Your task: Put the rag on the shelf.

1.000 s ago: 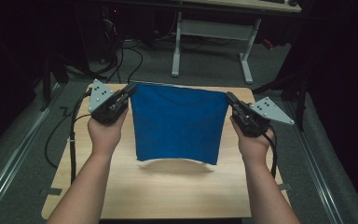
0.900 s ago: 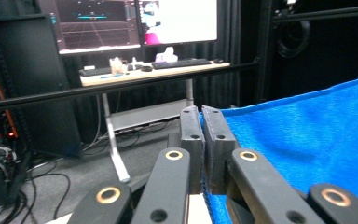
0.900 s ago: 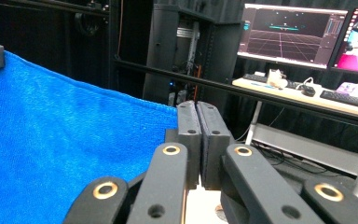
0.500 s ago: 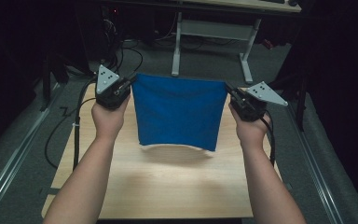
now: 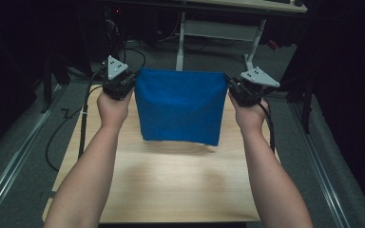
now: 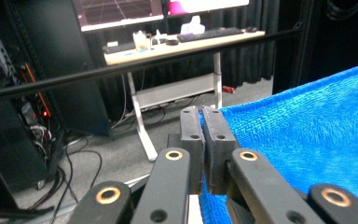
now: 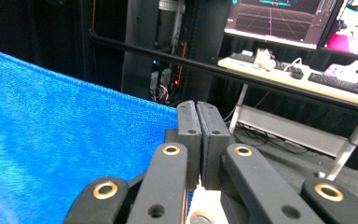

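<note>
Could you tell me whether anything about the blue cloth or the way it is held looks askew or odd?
Nothing stands out. The blue cloth hangs taut between the left gripper and right gripper, each shut on a top corner, its lower edge lifted off the table.

I am holding a bright blue cloth [image 5: 179, 107], plain and without pattern, its nubbly weave showing at the right of the left gripper view. My left gripper [image 5: 132, 81] and right gripper [image 5: 230, 88] are black, with brass-coloured rivets and pale grey plates on top. The table [image 5: 180, 185], at the lower middle of the high view, is showing light wood grain. The floor [image 5: 24, 137] at its left is looking grey.
</note>
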The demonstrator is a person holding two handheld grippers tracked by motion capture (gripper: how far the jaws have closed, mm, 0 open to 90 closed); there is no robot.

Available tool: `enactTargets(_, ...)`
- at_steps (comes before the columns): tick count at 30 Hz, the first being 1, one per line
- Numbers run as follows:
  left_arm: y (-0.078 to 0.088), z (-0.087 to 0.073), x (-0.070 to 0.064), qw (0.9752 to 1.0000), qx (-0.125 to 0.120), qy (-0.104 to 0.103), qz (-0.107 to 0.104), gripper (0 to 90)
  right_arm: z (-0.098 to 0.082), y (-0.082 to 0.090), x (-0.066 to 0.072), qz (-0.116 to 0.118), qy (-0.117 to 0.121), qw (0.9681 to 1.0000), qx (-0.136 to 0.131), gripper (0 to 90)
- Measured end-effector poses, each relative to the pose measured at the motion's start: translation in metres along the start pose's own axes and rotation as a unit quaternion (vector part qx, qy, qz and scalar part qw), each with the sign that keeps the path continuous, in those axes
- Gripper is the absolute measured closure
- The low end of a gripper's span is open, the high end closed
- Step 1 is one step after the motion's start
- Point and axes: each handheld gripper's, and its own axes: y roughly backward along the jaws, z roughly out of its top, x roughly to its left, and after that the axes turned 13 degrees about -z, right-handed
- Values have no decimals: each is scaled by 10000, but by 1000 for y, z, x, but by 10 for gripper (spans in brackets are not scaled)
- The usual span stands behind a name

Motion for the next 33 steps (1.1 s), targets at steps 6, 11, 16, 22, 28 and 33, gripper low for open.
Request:
enactTargets(6, -17, -15, 5, 9991, 406, 120, -19, 882, -10, -20, 2, -36, 139, 9994, 315, 896)
enactTargets(11, -25, -29, 9, 9978, 615, 228, -113, 882, -25, -33, 2, -25, 174, 9981, 596, 895)
enactTargets(16, -30, -48, 11, 9954, 855, 399, -178, 882, -45, -43, 7, 34, 175, 9961, 869, 895)
enactTargets(22, -35, -69, 11, 9919, 1118, 495, -351, 882, -62, -51, 10, 60, 188, 9940, 1075, 895)
enactTargets(28, -41, -90, 7, 9881, 1298, 603, -563, 882, -77, -53, 10, 78, 131, 9926, 1208, 895)
enactTargets(33, -44, -101, 3, 9861, 1366, 657, -684, 882, -90, -54, 9, 106, 115, 9911, 1324, 895)
